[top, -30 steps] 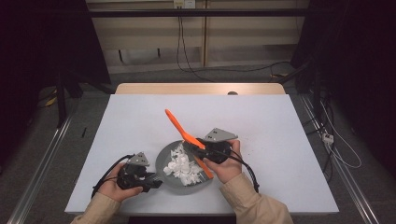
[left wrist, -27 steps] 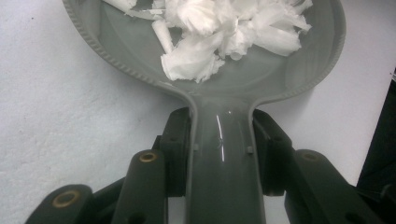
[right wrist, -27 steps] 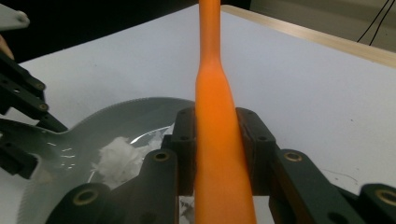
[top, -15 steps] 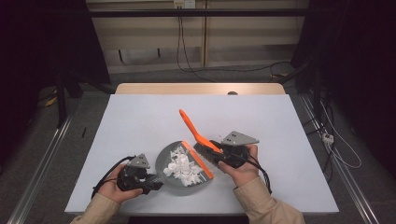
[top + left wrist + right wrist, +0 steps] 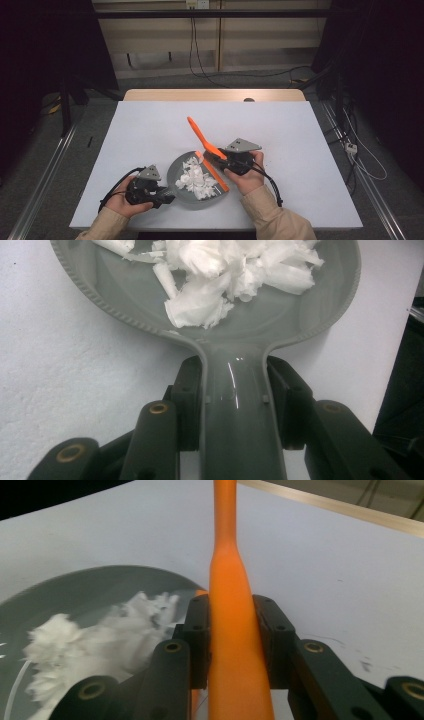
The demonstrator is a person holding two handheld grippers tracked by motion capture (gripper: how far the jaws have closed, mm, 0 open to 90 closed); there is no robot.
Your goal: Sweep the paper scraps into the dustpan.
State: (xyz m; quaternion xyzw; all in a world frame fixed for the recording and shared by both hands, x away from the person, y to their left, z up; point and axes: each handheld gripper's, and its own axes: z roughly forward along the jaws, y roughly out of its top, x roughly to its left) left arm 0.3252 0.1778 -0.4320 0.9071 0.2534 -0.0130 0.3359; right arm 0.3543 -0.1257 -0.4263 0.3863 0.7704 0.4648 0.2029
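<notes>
Spatula (image 5: 231, 630) clamped between right tool (image 5: 233, 625) jaws, above pan (image 5: 175, 172).

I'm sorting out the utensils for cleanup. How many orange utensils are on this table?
2. One orange utensil is clamped by its handle in the right gripper, angled up over the table. A second orange piece lies along the grey pan's right rim. Paper scraps could hide more.

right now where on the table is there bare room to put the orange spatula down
The white table top is bare behind the grey pan, left of the orange spatula, and along its right side. It is crowded at the front middle, around the pan with its white scraps.
</notes>
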